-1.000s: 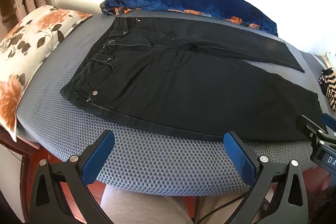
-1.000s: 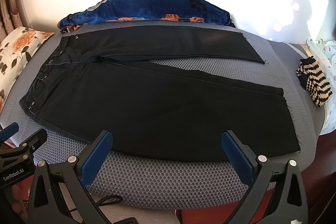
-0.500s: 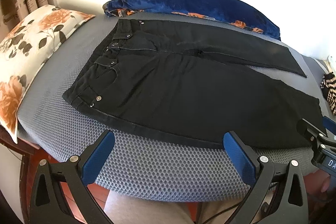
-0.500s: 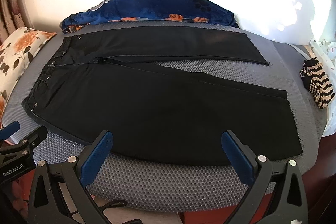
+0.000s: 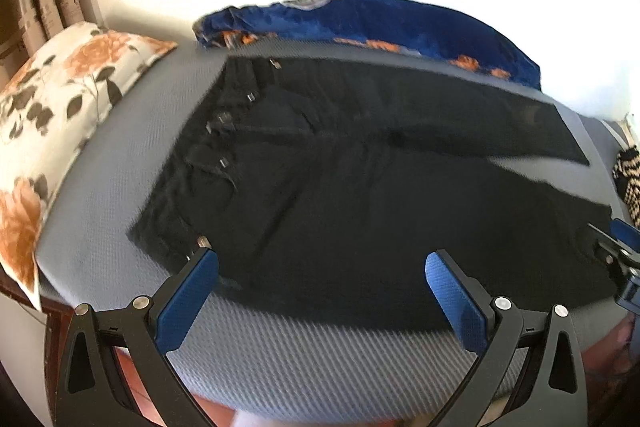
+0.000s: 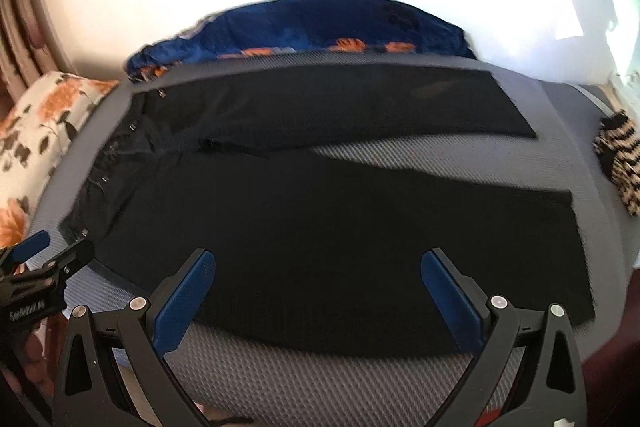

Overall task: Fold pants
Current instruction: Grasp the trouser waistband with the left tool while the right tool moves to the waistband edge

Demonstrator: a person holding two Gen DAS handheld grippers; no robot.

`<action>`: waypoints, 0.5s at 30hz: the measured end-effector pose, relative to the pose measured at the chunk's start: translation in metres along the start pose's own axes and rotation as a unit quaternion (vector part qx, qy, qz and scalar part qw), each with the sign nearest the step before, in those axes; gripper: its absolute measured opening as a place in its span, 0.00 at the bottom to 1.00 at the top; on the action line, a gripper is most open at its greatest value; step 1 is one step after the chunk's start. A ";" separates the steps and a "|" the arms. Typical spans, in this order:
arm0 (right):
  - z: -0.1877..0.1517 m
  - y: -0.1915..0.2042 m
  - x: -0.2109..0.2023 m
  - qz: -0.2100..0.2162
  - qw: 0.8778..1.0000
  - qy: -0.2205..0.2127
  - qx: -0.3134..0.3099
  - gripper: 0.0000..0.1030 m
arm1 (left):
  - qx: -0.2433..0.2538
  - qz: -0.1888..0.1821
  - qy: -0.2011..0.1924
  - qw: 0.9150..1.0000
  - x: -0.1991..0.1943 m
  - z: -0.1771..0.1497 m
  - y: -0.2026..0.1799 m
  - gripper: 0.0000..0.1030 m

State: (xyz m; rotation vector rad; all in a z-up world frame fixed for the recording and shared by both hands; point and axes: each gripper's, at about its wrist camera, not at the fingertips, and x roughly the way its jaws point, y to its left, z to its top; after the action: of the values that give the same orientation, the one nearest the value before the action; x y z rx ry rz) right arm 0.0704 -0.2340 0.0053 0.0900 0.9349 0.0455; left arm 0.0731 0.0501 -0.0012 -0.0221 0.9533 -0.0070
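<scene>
Your left wrist view shows the waistband end of the black pants [image 5: 360, 195] best: rivets and pocket seams at about 9 o'clock, with the floral pillow [image 5: 60, 115] just beyond the grey mesh mattress [image 5: 300, 355]. Your right wrist view gives what that one barely catches: both leg hems at 3 o'clock, the legs splayed apart with a wedge of bare mesh between them, and a striped knit item [image 6: 622, 163] near the mattress edge. Both views are motion-blurred.

The pants lie flat across the mattress, waist to your left, legs to your right. Your left gripper [image 5: 320, 287] is spread wide and empty, its blue pads over the near waist-side edge of the cloth; I cannot tell whether they touch it. Your right gripper [image 6: 316, 283] is likewise released, straddling the near leg's lower edge.

A blue floral blanket [image 6: 320, 27] lines the far side at 12 o'clock. Bare mesh runs along the near edge at 6 o'clock.
</scene>
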 end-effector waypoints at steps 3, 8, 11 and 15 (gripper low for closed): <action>0.018 0.002 0.003 0.009 1.000 -0.010 -0.011 0.99 | -0.003 0.014 -0.012 1.000 0.006 0.024 0.020 0.98; 0.058 0.000 0.020 0.059 0.998 -0.017 -0.014 0.93 | -0.025 0.018 -0.022 0.999 0.028 0.070 0.065 0.86; 0.082 0.007 0.034 0.067 0.996 -0.028 -0.041 0.93 | -0.042 0.010 -0.023 0.999 0.051 0.100 0.094 0.77; 0.110 0.021 0.060 0.066 0.995 -0.011 -0.069 0.93 | -0.057 -0.028 -0.011 0.998 0.089 0.135 0.123 0.65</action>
State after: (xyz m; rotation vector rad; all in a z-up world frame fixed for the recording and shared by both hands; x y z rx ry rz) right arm 0.1945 -0.2145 0.0245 0.0245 0.9001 0.2315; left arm 0.2341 0.1742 0.0017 -0.1540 0.9305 -0.0030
